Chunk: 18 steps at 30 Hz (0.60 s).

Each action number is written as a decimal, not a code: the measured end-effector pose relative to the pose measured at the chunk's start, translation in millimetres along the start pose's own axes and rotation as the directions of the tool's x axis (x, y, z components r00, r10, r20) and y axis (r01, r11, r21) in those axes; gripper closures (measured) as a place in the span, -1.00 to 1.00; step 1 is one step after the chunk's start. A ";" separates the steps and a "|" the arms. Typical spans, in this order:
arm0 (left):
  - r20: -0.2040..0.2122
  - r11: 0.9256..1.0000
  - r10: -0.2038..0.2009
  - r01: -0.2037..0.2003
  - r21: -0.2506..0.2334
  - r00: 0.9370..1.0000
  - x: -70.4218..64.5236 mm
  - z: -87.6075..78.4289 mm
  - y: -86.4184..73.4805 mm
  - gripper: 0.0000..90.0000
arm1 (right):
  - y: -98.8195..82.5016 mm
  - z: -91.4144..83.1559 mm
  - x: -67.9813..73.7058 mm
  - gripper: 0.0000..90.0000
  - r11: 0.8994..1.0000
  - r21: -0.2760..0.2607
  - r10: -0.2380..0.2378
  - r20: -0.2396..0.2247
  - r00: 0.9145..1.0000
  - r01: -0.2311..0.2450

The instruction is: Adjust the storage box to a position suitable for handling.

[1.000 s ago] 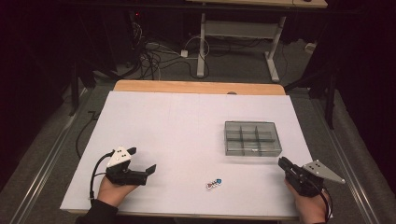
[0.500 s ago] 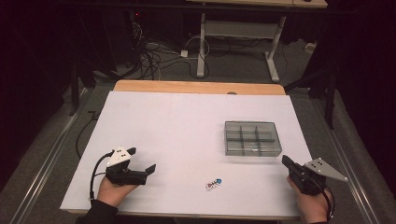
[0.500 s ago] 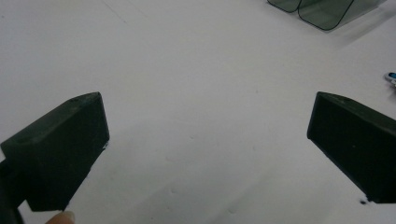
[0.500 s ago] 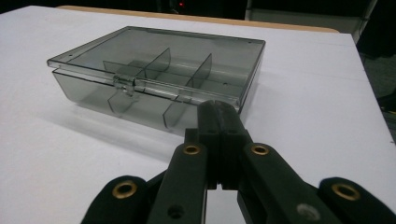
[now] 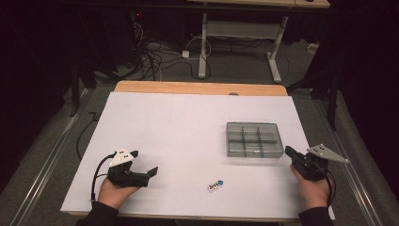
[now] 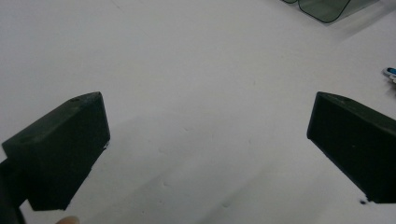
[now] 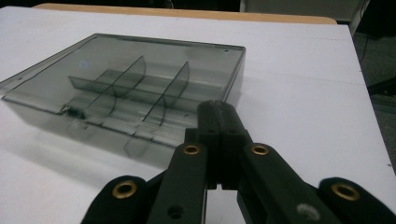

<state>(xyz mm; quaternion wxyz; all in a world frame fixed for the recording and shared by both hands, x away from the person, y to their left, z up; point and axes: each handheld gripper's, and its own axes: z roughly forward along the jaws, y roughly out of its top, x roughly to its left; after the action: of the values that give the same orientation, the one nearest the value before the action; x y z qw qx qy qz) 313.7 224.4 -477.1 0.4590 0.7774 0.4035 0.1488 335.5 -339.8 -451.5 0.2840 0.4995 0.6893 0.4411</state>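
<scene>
White sheeting covers the table (image 5: 188, 132) in front of you, with a strip of bare wood showing along its far edge. On the right half sits the smoke-grey clear plastic compartment box (image 5: 254, 139), divided by thin walls into a grid of small cells; in the right gripper view you can see its dividers and its near wall just beyond your jaw tips, and the cells that show look empty.

Your right gripper (image 5: 288, 151) rests at the right edge of the table, just beside the box's near right corner, with its tips pointing toward that corner. Its two black jaws are pressed together with nothing between them, having just finished closing. Whether the tips touch the box you cannot tell from these views. The grey three-cornered plate sits on top of it, and the cable trails back past your wrist.

Your left gripper (image 5: 143, 168) lies low at the near left of the table, well apart from the box. Its jaws stand wide apart, with bare white surface between them.

Between your two hands, near the front edge, lies a small white and blue object (image 5: 215, 185), too small to name. It lies apart from both grippers and shows at the far right edge of the left gripper view.
</scene>
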 end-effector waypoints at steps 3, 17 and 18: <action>0.016 1.000 -0.019 0.019 -0.012 1.000 -0.1 0.9 -0.5 -1.00 | 2.9 8.5 -7.4 1.00 1.000 -0.007 0.021 0.008 1.000 -0.021; 0.031 1.000 -0.018 0.017 0.026 0.999 -4.0 5.5 0.5 -1.00 | 16.3 38.0 -29.6 1.00 0.997 0.060 0.036 0.047 0.998 -0.039; 0.029 1.000 -0.017 0.016 0.025 0.999 -4.1 5.4 0.4 -1.00 | 17.2 39.7 -31.0 1.00 0.997 0.062 0.037 0.049 0.998 -0.040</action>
<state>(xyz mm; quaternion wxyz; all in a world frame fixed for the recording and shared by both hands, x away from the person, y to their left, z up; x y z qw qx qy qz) 314.5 217.9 -479.1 0.4564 0.7818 0.4048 0.1286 386.6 -354.1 -455.6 0.2757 0.5319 0.6862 0.4125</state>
